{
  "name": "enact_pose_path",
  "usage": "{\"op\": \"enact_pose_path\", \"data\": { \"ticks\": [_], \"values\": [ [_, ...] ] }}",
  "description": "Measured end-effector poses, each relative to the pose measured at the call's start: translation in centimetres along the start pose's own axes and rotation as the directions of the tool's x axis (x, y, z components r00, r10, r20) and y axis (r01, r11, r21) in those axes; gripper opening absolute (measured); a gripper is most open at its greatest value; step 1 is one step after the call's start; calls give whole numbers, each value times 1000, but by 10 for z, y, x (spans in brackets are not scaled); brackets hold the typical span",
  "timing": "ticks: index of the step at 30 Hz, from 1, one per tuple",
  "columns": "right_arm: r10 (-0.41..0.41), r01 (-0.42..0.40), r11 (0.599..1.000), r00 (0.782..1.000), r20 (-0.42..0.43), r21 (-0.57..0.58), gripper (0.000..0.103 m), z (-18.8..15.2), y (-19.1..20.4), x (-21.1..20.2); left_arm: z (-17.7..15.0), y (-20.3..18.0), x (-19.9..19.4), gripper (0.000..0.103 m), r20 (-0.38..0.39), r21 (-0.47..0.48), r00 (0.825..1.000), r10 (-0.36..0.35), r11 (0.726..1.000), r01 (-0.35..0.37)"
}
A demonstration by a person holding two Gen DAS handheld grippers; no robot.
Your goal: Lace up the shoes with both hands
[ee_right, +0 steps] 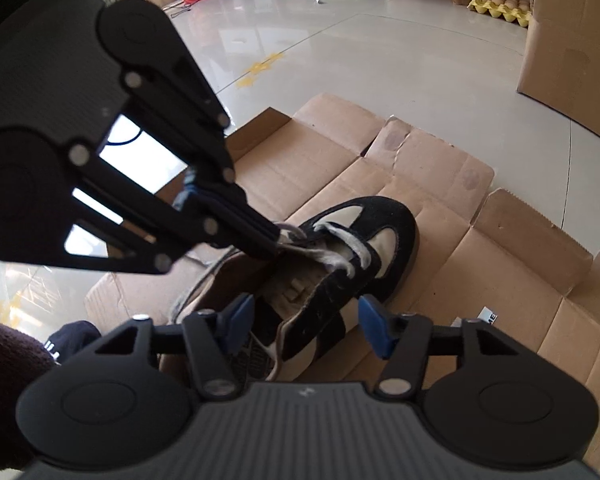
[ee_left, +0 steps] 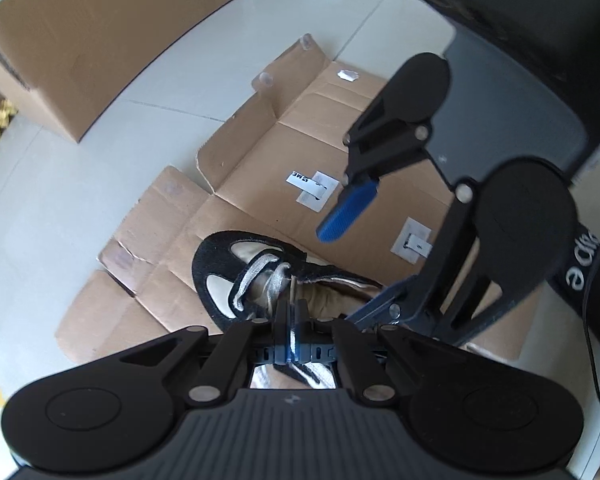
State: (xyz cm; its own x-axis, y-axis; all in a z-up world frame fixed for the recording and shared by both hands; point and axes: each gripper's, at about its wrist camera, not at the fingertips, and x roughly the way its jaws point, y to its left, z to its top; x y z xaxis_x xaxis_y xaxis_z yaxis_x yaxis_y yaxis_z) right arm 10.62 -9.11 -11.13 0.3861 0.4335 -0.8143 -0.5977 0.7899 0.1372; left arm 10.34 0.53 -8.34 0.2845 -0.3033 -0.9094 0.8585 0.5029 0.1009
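In the left wrist view, the left tongs point(ee_left: 291, 322) are pressed together on a strand of the white lace point(ee_left: 274, 280), which runs up from the fingertips to the eyelets. The shoe point(ee_left: 220, 276), black with cream panels, lies on flattened cardboard point(ee_left: 260, 160) spread over the tiled floor point(ee_left: 40, 220). Its long axis runs from the lower right of the frame, where the open collar sits, up to the rounded toe at the left of centre, so the toe points away from this camera and a little left. The right tongs point(ee_left: 360, 256) come in from the right with their blue-padded fingers spread wide apart and nothing between them: one pad point(ee_left: 348, 212) hangs above the cardboard, the other is down by the shoe's collar. A closed cardboard box point(ee_left: 100, 40) stands well apart at upper left.

In the right wrist view, the right tongs point(ee_right: 306, 326) stand open, blue pads on either side of the shoe's point(ee_right: 360, 248) heel and side wall, whether touching it cannot be told. The toe points up and to the right here, heel nearest the camera. The left tongs point(ee_right: 276, 240) reach in from the upper left, closed on the lace point(ee_right: 316, 254) just above the tongue. The cardboard point(ee_right: 500, 280) lies beneath, and an egg tray point(ee_right: 500, 4) sits far off by another box point(ee_right: 572, 40).
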Motion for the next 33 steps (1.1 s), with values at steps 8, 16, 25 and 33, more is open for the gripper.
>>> {"op": "enact_pose_path", "data": {
  "ticks": [8, 16, 25, 33],
  "values": [
    [45, -48, 992, 998, 32, 116, 23, -4, -19, 2, -9, 3, 23, 1, 21, -85, 999, -33, 996, 34],
    [168, -201, 855, 979, 112, 477, 12, -25, -73, 1, -17, 3, 37, 1, 71, -168, 997, -41, 984, 52],
    [249, -312, 635, 949, 194, 707, 13, -54, -111, 5, -16, -3, 41, 1, 152, -174, 986, -65, 981, 91],
    [250, -307, 652, 950, 186, 694, 18, -53, -112, 7, -13, 0, 44, 1, 140, -200, 989, -48, 977, 76]
  ]
}}
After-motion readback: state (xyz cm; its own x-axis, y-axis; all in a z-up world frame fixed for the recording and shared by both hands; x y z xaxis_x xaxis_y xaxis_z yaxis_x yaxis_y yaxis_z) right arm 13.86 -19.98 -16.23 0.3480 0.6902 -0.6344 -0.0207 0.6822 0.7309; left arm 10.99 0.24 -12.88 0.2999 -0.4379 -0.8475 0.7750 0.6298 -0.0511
